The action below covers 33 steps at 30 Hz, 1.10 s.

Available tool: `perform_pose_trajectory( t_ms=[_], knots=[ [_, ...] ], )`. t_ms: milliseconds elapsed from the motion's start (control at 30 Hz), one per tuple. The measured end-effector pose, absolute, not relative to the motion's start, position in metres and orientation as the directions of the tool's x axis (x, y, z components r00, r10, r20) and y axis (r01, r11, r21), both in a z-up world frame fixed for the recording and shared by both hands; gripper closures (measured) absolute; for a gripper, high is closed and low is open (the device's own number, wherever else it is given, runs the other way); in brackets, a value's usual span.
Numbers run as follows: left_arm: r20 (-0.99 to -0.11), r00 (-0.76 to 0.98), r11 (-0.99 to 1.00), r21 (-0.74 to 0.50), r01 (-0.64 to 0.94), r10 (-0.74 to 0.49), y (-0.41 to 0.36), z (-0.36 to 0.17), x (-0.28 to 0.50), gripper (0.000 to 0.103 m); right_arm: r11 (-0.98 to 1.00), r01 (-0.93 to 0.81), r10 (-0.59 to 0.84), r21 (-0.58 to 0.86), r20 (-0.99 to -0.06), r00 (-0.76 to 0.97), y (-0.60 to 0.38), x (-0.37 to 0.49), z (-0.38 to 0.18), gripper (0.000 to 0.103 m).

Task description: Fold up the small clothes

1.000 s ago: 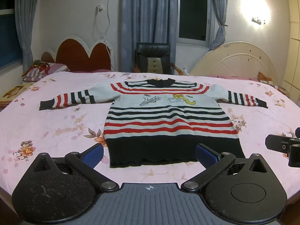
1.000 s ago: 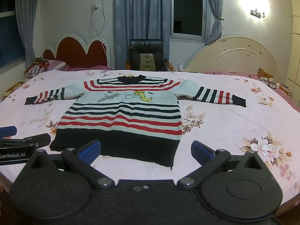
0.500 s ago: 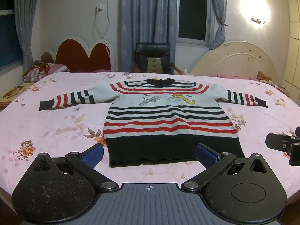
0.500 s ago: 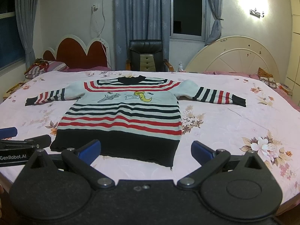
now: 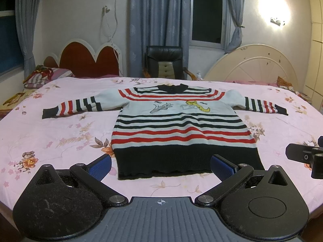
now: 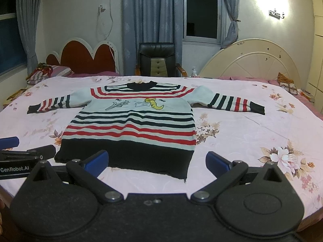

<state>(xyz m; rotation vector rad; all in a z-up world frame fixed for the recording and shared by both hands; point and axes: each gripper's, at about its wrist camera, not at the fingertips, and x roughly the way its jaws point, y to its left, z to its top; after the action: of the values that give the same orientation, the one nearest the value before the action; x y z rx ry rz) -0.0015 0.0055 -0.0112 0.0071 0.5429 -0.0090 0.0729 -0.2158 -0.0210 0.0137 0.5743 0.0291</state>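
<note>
1. The striped knit child's sweater (image 5: 181,129), in red, black and pale grey bands with a cartoon print on the chest, lies flat and face up on the pink floral bedsheet (image 5: 60,137), with both sleeves stretched out to the sides and the black hem band nearest the cameras.
2. The left gripper (image 5: 160,166) hovers just short of the hem, its blue-padded fingers spread wide and holding nothing.
3. The right gripper (image 6: 157,161) sits beside it near the hem's right corner, likewise spread apart and empty.
4. By my reading, folding has not begun: the garment is only laid out, and both tools are poised for a first grasp.
5. The next move likely calls for pinching an edge of the knit, either the hem corners or a sleeve cuff (image 6: 256,107), and carrying it over the body without dragging the rest askew.
6. The knit looks thick and floppy, so a shallow pinch may slip.
7. No box, basket or other container shows in either view; a black office chair (image 5: 164,62) and two headboards stand behind the bed.
</note>
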Motion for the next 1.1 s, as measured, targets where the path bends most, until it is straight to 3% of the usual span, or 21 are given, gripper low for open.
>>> perform_pose_trajectory(
  t_ms=[1100],
  knots=[
    [-0.533,0.846,1.000,-0.013,-0.010,0.001,0.0041,-0.0133,0.0012,0.000,0.998,-0.038,0.055,0.042,-0.551,0.833,-0.2209,0.0759,-0.0295,0.001]
  ],
)
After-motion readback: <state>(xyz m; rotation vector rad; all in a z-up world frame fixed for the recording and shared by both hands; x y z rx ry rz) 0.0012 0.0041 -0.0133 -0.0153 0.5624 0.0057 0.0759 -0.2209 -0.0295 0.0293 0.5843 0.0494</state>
